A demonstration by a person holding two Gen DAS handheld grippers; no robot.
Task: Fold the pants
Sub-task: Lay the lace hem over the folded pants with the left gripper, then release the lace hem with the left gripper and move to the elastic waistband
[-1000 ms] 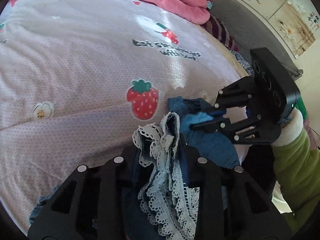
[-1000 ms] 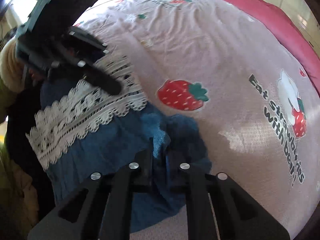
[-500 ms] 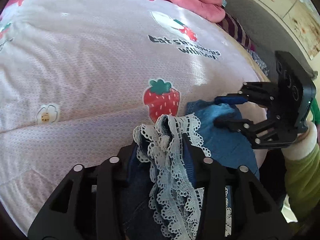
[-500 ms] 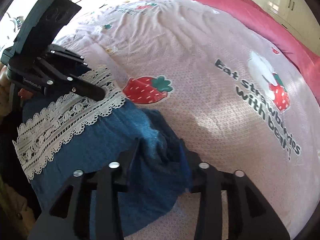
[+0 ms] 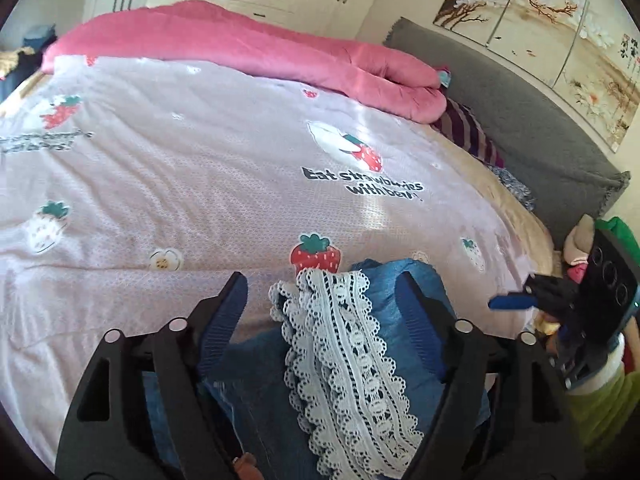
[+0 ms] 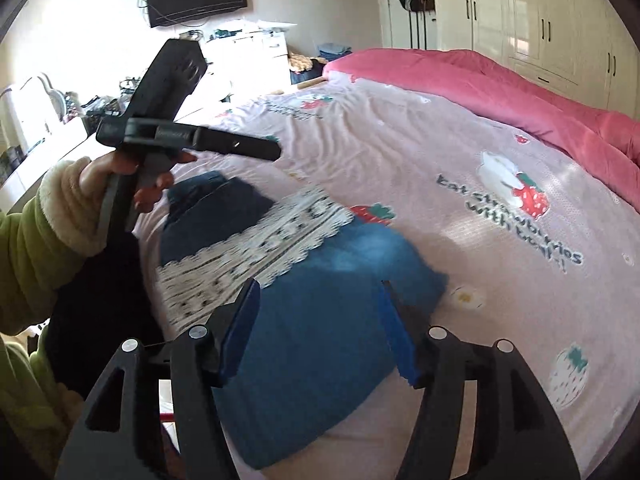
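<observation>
The pants (image 5: 360, 352) lie on the bedspread (image 5: 200, 168) at its near edge, their lace band (image 6: 256, 252) running across them. Beyond the pants, a rolled quilt (image 5: 248, 56) lies along the bedspread's far side. A headboard (image 5: 520, 136) stands right of the bedspread, with a striped pillow (image 5: 468, 132) before it. Wardrobes (image 6: 540, 20) stand behind the quilt.

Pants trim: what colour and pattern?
White openwork lace with scalloped edges, across the blue denim pants; lace trim shows sharpest in the left wrist view.
</observation>
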